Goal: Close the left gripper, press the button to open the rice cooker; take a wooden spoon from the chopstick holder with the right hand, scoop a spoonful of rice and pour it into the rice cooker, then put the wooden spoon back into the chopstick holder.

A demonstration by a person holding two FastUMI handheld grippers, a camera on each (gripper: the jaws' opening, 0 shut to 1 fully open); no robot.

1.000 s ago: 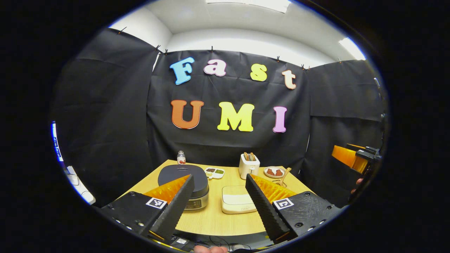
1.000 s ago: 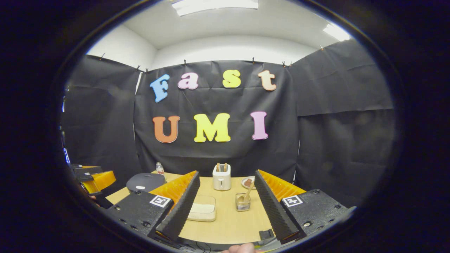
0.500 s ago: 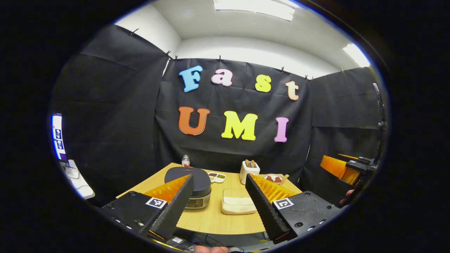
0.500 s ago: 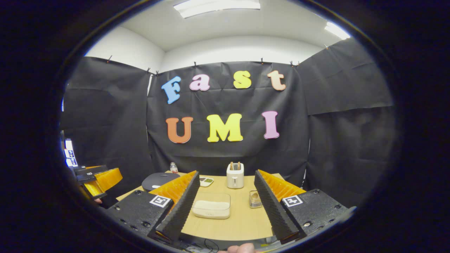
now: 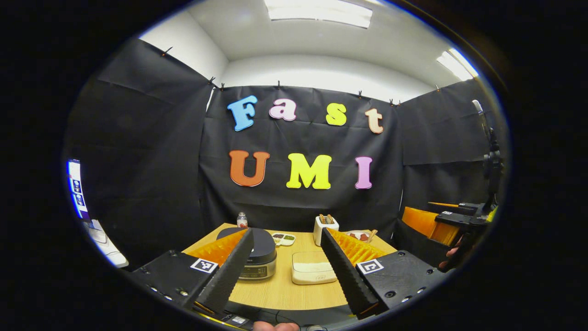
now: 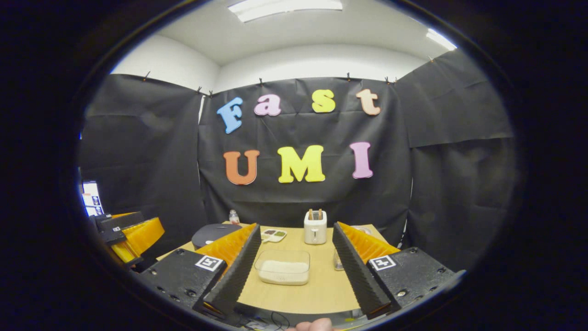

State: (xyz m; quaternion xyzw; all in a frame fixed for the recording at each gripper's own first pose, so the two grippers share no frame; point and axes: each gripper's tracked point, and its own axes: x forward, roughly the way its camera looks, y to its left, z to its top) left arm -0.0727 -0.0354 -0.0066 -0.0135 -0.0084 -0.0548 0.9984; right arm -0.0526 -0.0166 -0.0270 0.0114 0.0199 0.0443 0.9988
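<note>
1. Two claws, my left claw (image 5: 285,257) and right claw (image 6: 294,257), gape wide, empty, short of the worktop (image 5: 280,289).
2. Rice cooker (image 5: 257,253) sits lid-down, front-left.
3. Risk: pressing its button with spread fingers could slip.

A staged recording booth is shown, not a real kitchen. A small wooden surface (image 6: 321,289) is enclosed by black cloth clipped up on three sides, under a white ceiling with panel lights (image 6: 285,5). Kitchen props are set out: a rice cooker (image 5: 257,253) at 11 o'clock, a toaster (image 6: 315,228) at 12. A lit screen (image 5: 76,188) is seen at 9 o'clock.
</note>
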